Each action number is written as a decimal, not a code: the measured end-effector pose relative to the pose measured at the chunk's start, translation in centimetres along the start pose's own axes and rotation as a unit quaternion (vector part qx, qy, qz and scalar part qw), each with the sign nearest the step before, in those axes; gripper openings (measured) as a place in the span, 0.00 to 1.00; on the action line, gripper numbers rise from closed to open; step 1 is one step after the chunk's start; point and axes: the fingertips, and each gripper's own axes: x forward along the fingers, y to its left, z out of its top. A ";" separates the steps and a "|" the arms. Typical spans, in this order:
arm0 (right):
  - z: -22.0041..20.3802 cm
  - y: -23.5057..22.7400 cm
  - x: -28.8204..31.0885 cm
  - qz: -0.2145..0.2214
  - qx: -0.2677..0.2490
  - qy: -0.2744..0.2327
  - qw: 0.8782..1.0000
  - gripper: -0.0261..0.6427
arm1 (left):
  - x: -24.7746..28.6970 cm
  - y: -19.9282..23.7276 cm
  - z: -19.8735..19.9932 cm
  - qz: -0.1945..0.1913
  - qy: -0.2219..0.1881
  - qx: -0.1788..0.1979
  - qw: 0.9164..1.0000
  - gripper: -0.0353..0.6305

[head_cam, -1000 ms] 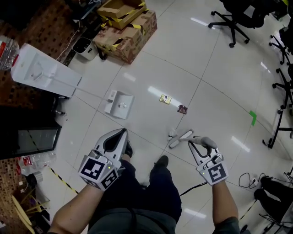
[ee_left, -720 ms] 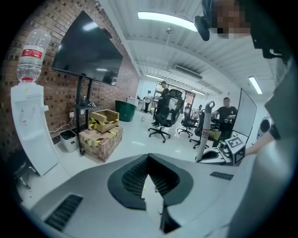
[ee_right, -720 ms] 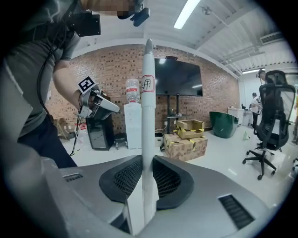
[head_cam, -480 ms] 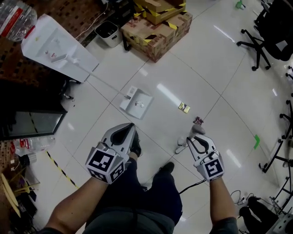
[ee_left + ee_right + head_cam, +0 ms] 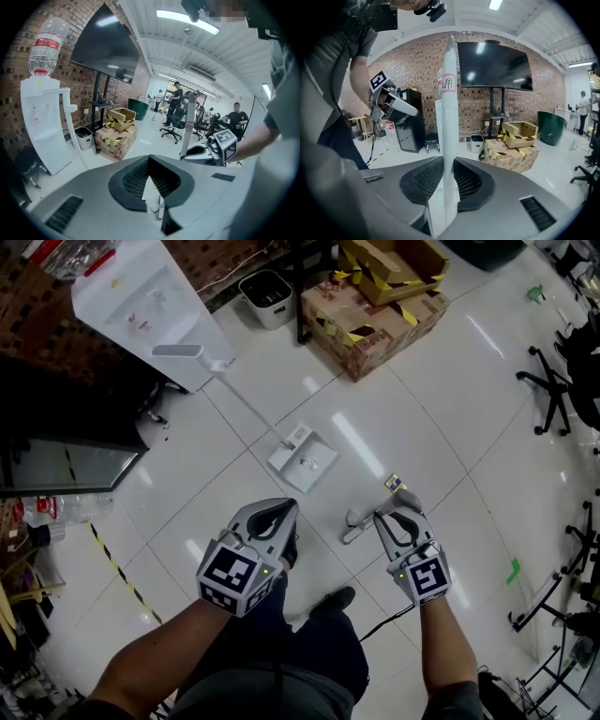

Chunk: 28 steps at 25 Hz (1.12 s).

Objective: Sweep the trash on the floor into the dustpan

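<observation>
Sweeping looks barely begun: right gripper [image 5: 397, 514] clamps the broom handle [image 5: 449, 117], left gripper [image 5: 281, 512] is closed and empty, and a yellow wrapper [image 5: 395, 484] lies outside the dustpan [image 5: 314, 452], at its four o'clock.

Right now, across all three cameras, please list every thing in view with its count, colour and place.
dustpan: one, white, floor ahead of left gripper.
wrapper: one seen, yellow, floor right of dustpan.
broom: one, white handle, between right gripper's fingers.
water dispenser: one, white, against brick wall.
bin: one, white, beside the boxes.
cardboard boxes: two stacked, brown, yellow-black tape, near the bin.
screen: one, black, by the brick wall.
office chairs: several, black, right side.
people: at least two, dark tops, far end.
left gripper: grey, fingers shut, empty.
right gripper: grey, fingers shut on broom.
</observation>
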 end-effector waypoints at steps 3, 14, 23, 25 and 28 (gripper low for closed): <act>2.4 0.3 4.9 0.018 -0.005 -0.002 1.000 0.18 | -0.5 3.9 0.6 0.011 -0.002 -0.017 1.000 0.06; 10.9 1.1 18.0 0.053 -0.013 -0.018 0.998 0.19 | -2.0 13.7 2.8 0.039 -0.011 -0.048 0.998 0.06; 16.7 3.0 24.9 0.088 -0.022 -0.044 0.995 0.19 | -4.5 17.7 3.3 0.058 -0.018 -0.074 0.995 0.06; 17.1 3.2 25.1 0.090 -0.019 -0.050 0.995 0.19 | -4.9 18.0 3.2 0.061 -0.019 -0.078 0.995 0.06; 17.7 3.6 24.6 0.088 -0.021 -0.050 0.995 0.19 | -5.3 18.2 3.1 0.062 -0.019 -0.079 0.995 0.06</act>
